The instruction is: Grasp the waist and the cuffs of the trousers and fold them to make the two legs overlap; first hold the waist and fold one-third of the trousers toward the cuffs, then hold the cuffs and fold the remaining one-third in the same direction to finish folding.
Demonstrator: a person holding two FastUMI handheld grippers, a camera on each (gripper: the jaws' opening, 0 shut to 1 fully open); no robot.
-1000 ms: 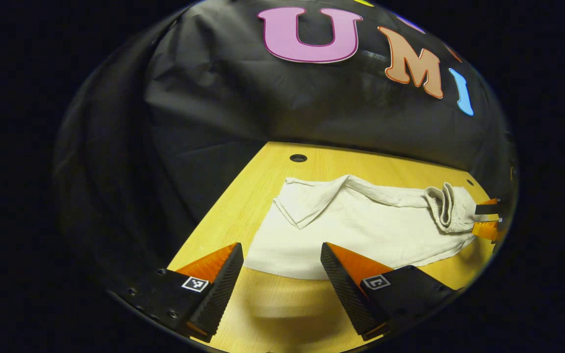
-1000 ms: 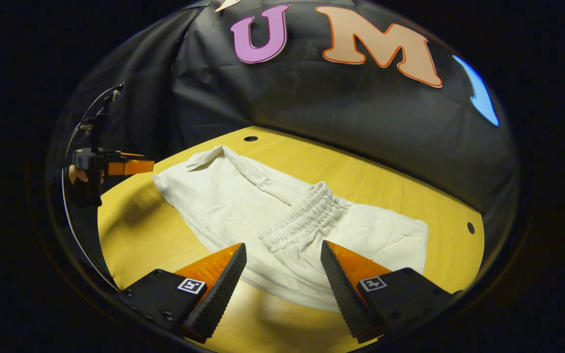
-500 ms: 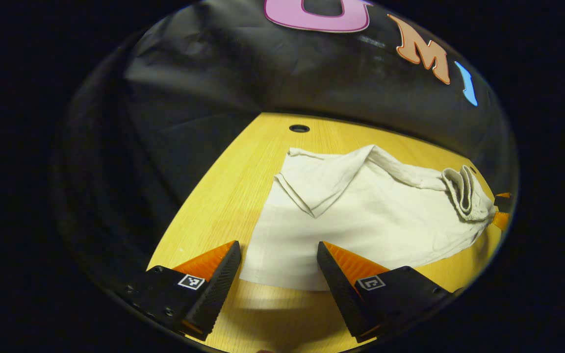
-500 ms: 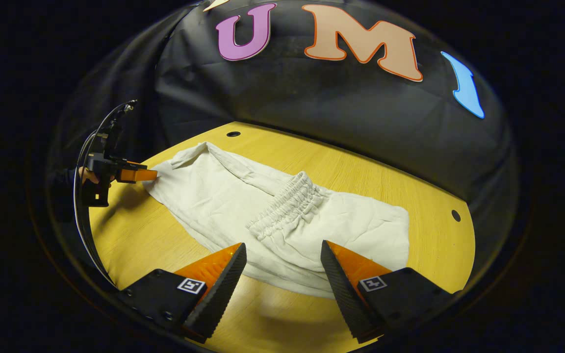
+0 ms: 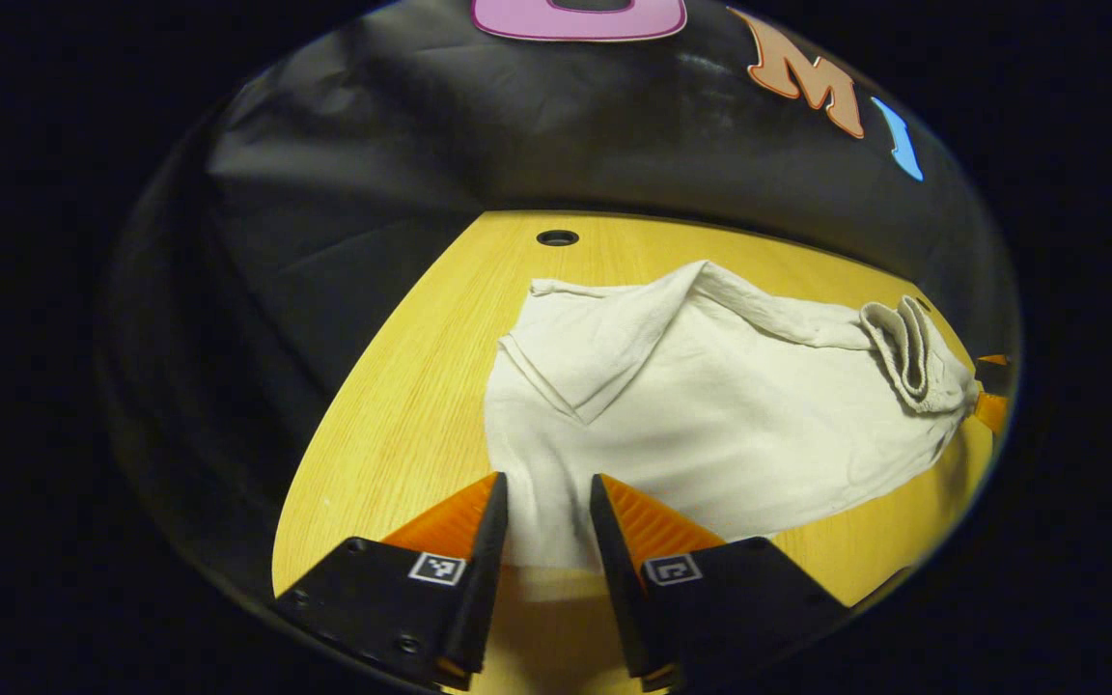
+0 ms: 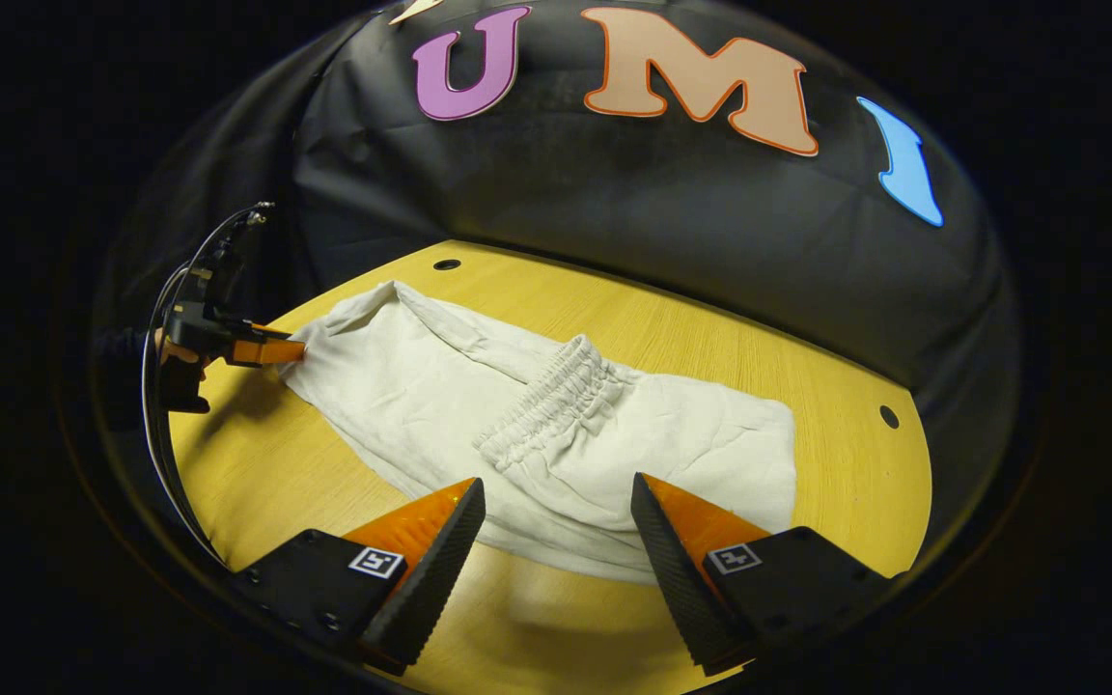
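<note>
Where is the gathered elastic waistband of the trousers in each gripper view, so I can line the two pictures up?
Left gripper view: the waistband sits bunched at the far right end of the white trousers, near the picture's right edge.
Right gripper view: the waistband runs as a ridged diagonal band at the middle, just beyond this gripper's fingers.
Shared landmark: the round hole in the wooden table, top centre in the left gripper view and upper left in the right gripper view.

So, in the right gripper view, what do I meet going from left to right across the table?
The left gripper at the trousers' edge → elastic waistband → small hole in the table.
</note>
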